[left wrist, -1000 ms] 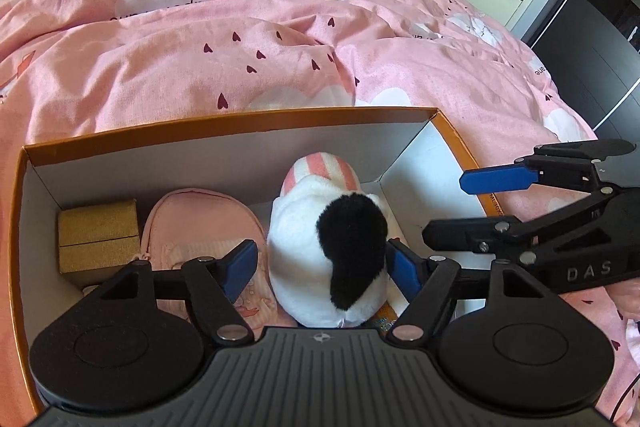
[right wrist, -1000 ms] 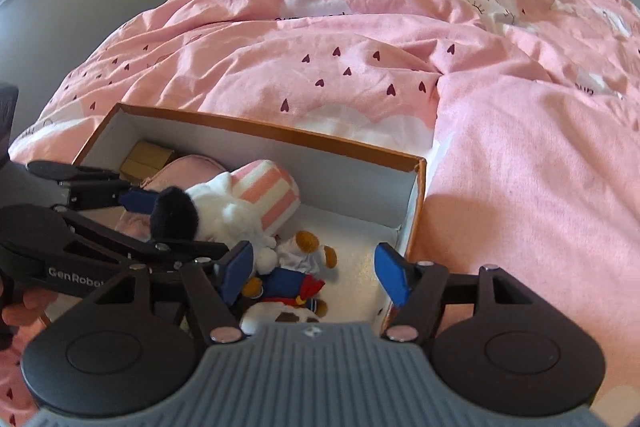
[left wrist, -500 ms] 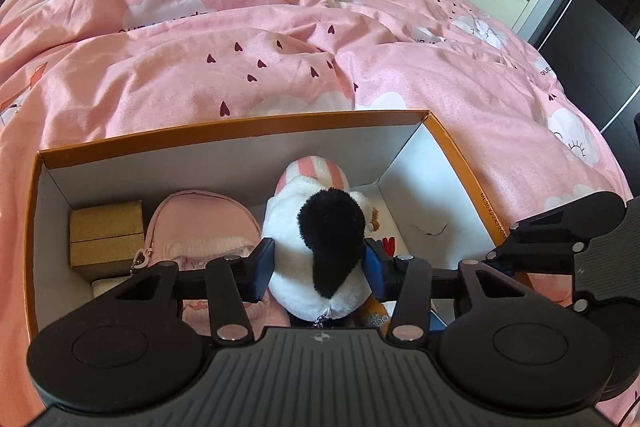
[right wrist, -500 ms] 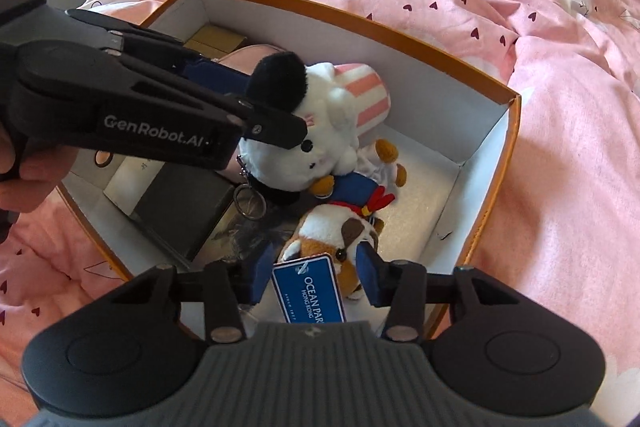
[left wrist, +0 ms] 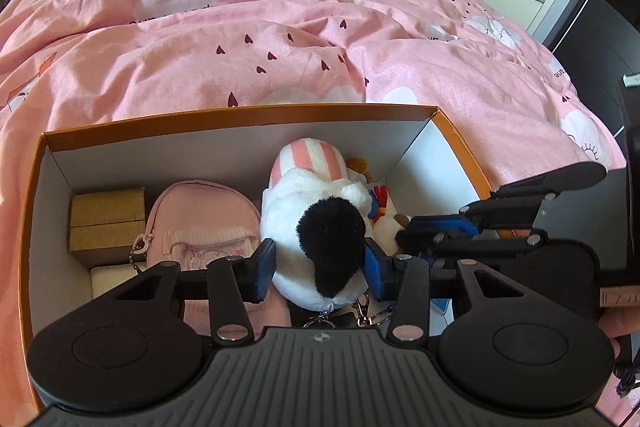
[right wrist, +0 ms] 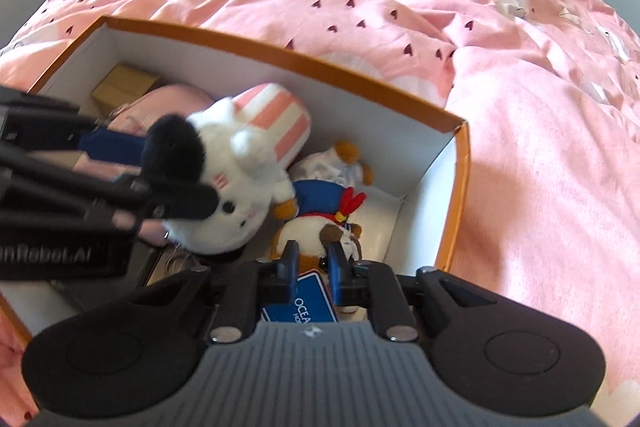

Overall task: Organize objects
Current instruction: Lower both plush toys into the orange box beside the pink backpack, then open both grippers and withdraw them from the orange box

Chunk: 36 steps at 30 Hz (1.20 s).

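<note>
Orange-rimmed cardboard box with white inner walls sits on a pink heart-printed duvet. Inside it, the left gripper clamps its blue pads on a white plush toy with a black ear and pink-striped hat, beside a small pink backpack. At the box's right end, the right gripper is pinched narrow on a brown-and-white plush dog bearing a blue tag.
</note>
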Motion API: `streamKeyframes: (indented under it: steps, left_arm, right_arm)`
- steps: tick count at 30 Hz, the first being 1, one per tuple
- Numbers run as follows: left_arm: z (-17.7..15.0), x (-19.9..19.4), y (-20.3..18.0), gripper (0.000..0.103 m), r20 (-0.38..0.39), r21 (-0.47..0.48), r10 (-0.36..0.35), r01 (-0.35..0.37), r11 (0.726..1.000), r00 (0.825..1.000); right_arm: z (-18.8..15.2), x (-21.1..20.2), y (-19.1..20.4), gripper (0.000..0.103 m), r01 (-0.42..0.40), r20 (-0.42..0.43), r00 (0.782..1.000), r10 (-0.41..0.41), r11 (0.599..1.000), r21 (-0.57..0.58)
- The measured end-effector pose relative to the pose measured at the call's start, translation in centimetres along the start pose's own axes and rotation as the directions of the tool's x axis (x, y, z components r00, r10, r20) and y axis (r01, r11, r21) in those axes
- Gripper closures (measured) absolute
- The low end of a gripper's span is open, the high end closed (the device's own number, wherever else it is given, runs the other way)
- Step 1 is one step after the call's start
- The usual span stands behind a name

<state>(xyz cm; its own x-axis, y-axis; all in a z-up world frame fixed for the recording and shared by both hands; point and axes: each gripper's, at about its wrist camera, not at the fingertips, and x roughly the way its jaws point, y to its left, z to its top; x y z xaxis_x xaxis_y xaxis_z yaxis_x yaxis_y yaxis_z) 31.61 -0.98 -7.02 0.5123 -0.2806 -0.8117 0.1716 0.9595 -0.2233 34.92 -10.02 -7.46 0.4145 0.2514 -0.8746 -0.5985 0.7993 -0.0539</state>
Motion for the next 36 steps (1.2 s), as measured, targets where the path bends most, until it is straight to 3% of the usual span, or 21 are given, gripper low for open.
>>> streamKeyframes:
  steps: [1, 3, 5, 9, 12, 17, 21, 24, 26, 30, 33, 36]
  left_arm:
    - [0.0, 0.2, -0.2, 0.052, -0.008, 0.006, 0.007, -0.007, 1.0, 1.0]
    - [0.0, 0.5, -0.4, 0.052, -0.021, 0.009, 0.02, -0.02, 1.0, 1.0]
    - [0.0, 0.8, -0.4, 0.052, -0.03, 0.001, 0.024, -0.024, 1.0, 0.999]
    - [-0.2, 0.5, -0.1, 0.053, -0.025, -0.01, 0.016, -0.016, 1.0, 1.0]
    - [-0.2, 0.4, 0.2, 0.053, -0.025, -0.034, 0.009, -0.01, 0.999, 1.0]
    - [-0.4, 0.4, 0.0, 0.053, -0.014, -0.059, 0.024, -0.025, 0.998, 1.0]
    - [-0.9, 0.3, 0.0, 0.054, 0.013, -0.122, 0.043, -0.041, 0.992, 0.999]
    - [-1.3, 0.4, 0.2, 0.054, 0.03, -0.18, 0.044, -0.038, 0.983, 0.999]
    - [-1.6, 0.4, 0.5, 0.055, 0.038, -0.206, 0.04, -0.031, 0.978, 0.998]
    - [-1.7, -0.1, 1.5, 0.055, 0.055, -0.261, 0.016, -0.001, 0.965, 0.998]
    - [-1.8, -0.1, 1.6, 0.055, 0.054, -0.253, 0.012, 0.003, 0.967, 0.998]
    - [-1.8, 0.4, 1.1, 0.056, 0.045, -0.221, 0.024, -0.014, 0.975, 0.999]
  right_arm:
    - [0.2, 0.0, -0.2, 0.103, 0.023, 0.012, 1.0, -0.023, 1.0, 0.005]
    - [0.6, 0.2, -0.8, 0.103, 0.105, 0.035, 0.994, -0.105, 0.994, -0.002]
    - [0.8, 0.1, -1.5, 0.103, 0.065, 0.033, 0.997, -0.066, 0.998, 0.012]
    - [1.0, -0.9, -1.8, 0.091, -0.048, 0.049, 0.998, 0.051, 0.998, -0.047]
    - [0.4, -1.3, -0.4, 0.073, -0.108, 0.013, 0.994, 0.111, 0.983, -0.15]
    - [-0.1, -0.2, 2.0, 0.064, -0.056, -0.011, 0.998, 0.056, 0.944, -0.324]
    - [0.0, 0.8, 2.7, 0.058, -0.002, -0.007, 1.0, -0.001, 0.925, -0.381]
    - [0.2, 1.4, 2.3, 0.059, 0.032, -0.027, 0.999, -0.043, 0.944, -0.328]
    - [0.4, 1.2, 1.8, 0.067, 0.048, -0.039, 0.998, -0.059, 0.969, -0.244]
    - [0.2, 0.2, 1.1, 0.071, 0.128, -0.003, 0.992, -0.128, 0.991, -0.042]
    - [-0.2, -0.3, 0.2, 0.071, 0.122, 0.035, 0.992, -0.124, 0.991, 0.049]
    - [0.2, -0.3, -0.6, 0.072, 0.058, 0.053, 0.997, -0.062, 0.996, 0.067]
